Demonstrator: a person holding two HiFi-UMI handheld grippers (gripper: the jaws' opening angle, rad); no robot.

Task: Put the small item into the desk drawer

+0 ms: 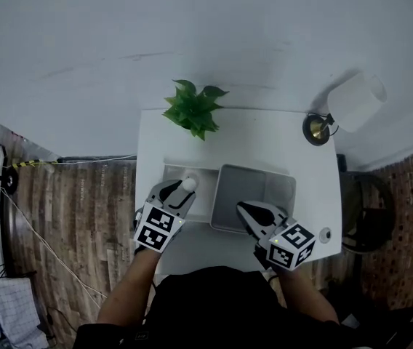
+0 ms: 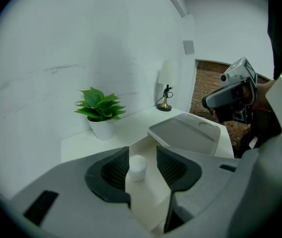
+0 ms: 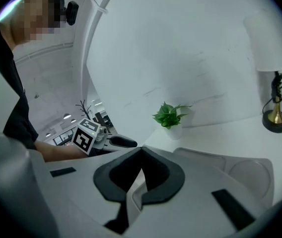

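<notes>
The placing step looks to be in hand: the left hand-held gripper (image 2: pixel 142 158) has its jaws part open, and the small white item (image 2: pixel 137 165) stands between them at their tips, close against one pad with a gap at the other, so it seems loosely cradled, not clamped. Below the tips lies a pale recess (image 1: pixel 203 199) in the bench (image 1: pixel 265 137), likely the open drawer. Next comes freeing the item and drawing back cleanly. The right hand-held gripper (image 3: pixel 141 155), jaws together and empty, hangs over a grey tray (image 1: pixel 265 184).
</notes>
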